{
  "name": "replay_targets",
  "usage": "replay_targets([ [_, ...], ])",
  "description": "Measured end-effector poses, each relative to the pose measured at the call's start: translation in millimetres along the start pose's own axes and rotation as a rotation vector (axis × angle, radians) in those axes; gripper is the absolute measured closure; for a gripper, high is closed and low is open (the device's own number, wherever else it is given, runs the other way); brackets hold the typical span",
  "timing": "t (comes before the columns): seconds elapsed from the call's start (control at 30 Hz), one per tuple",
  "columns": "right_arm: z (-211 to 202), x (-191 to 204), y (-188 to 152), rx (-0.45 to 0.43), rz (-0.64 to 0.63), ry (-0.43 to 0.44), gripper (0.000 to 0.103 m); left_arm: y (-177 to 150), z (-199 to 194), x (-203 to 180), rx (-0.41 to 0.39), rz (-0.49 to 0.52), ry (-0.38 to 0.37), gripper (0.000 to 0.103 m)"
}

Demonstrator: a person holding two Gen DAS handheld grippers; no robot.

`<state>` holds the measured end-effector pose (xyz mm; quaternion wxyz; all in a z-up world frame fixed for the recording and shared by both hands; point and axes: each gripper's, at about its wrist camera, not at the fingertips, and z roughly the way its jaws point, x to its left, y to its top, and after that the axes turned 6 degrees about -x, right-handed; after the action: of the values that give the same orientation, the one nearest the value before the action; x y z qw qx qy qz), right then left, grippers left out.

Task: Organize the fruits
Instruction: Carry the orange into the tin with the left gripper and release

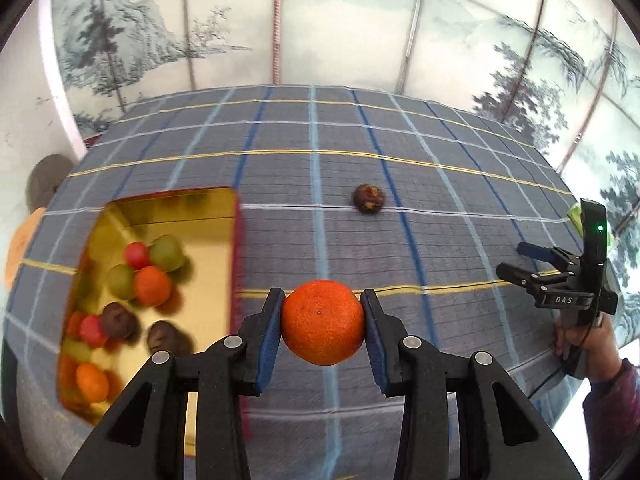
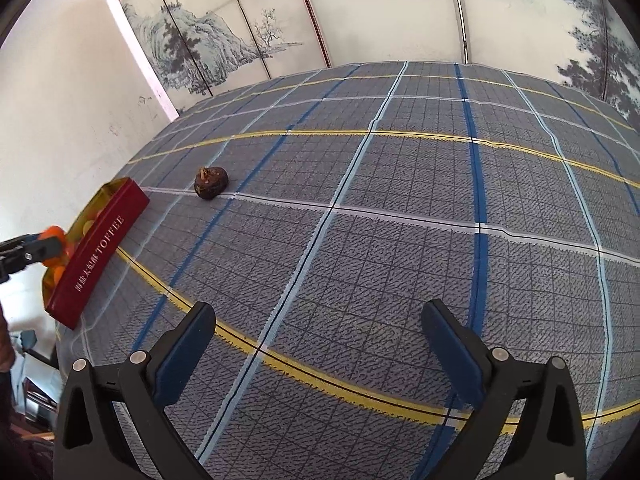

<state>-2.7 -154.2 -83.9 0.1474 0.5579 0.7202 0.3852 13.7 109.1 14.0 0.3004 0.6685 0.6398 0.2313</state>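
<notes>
The left claw (image 1: 322, 322) is clamped on an orange (image 1: 322, 322); the tin (image 1: 160, 216) of fruit lies just to its left. The right claw (image 2: 320, 364) gapes empty, the brown fruit (image 2: 211, 182) well ahead, leftward.

The tangerine (image 1: 322, 322) was bright orange; the tin (image 2: 98, 254) was red outside, gold inside (image 1: 168, 216); the tablecloth (image 2: 360, 240) was grey plaid with blue, white and yellow lines.
</notes>
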Motion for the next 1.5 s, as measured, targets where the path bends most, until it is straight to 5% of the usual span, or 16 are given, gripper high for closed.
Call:
replay_targets([
  [0.33, 13, 21, -3, 0.067, -0.142, -0.145, 0.000, -21, -16, 39, -0.046, -0.005, 0.117, 0.063],
  [1.5, 11, 26, -7, 0.063, -0.134, -0.203, 0.000, -70, -9, 151, -0.010, -0.118, 0.287, 0.063],
])
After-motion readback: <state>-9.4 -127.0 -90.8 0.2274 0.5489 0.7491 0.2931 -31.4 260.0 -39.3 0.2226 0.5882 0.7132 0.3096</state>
